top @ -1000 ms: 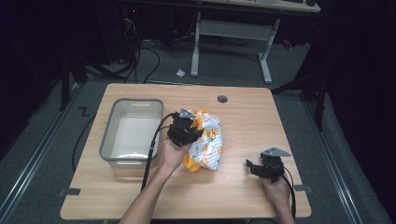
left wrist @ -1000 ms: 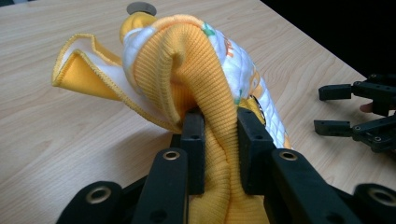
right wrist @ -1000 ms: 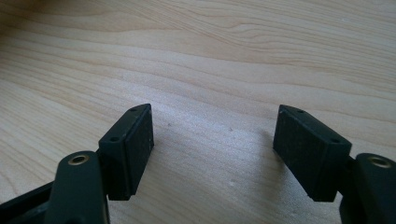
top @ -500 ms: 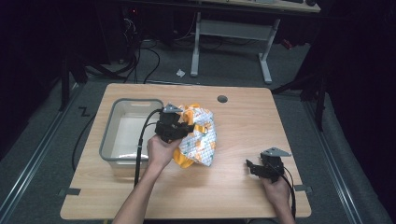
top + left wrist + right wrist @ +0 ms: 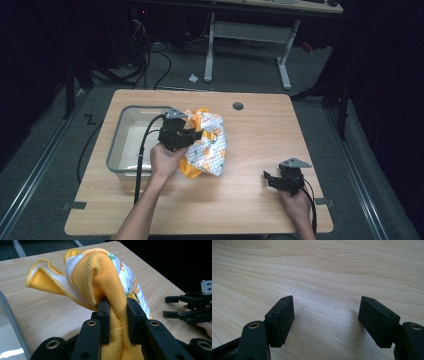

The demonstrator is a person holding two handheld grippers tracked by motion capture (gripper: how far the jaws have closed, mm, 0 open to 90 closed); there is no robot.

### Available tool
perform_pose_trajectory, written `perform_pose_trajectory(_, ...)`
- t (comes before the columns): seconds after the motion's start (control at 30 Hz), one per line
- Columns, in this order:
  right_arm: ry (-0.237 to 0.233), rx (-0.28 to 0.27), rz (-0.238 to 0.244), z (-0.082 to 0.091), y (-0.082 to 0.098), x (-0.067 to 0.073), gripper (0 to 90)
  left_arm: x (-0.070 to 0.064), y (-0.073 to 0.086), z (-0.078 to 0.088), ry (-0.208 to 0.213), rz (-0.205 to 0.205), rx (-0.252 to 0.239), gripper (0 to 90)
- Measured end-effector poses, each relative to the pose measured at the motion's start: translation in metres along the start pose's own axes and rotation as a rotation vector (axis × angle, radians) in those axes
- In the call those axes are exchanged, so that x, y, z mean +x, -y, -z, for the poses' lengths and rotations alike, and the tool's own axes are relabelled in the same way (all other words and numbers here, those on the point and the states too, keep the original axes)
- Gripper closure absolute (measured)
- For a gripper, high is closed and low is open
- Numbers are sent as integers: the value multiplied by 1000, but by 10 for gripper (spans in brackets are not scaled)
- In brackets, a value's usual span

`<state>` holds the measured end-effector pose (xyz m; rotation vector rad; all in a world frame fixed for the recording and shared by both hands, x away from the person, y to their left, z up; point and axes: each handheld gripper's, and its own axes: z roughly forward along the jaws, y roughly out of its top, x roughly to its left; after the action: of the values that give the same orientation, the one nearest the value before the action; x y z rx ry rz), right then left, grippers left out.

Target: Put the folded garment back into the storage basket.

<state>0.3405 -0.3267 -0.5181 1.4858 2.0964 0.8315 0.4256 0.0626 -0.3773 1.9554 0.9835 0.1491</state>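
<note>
A small garment, white with an orange print and a yellow knit lining, hangs bunched over the middle of the wooden table. My left gripper is shut on it beside the bin. In the left gripper view the two jaws pinch a twisted fold of the yellow ribbed knit, with the left gripper pointing along the table. My right gripper rests near the front right of the table, open with nothing between its jaws. The right gripper looks down on bare wood.
A clear plastic bin stands on the left part of the table, just left of the held garment. A round cable hole sits near the far edge. The right gripper lies beyond the garment in the left gripper view.
My left gripper has carried the garment leftward and a little up, toward the bin's right rim. The right gripper has stayed where it was.
</note>
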Motion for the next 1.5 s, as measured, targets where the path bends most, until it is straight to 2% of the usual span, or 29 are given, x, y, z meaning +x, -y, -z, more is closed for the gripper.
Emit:
perform_pose_trajectory(0.23,0,0,0,0,0,0,292,9,-1,16,-5,21,-24,754)
perform_pose_trajectory(0.57,0,-1,1,0,0,0,292,17,-6,38,-34,14,-44,754)
perform_pose_trajectory(1.07,0,0,1,0,0,0,292,29,-8,57,-69,13,-52,755)
perform_pose_trajectory(1.17,0,0,1,0,0,0,292,31,-7,63,-89,6,-67,755)
perform_pose_trajectory(1.5,0,0,0,0,0,0,291,44,-3,78,-112,31,-71,756)
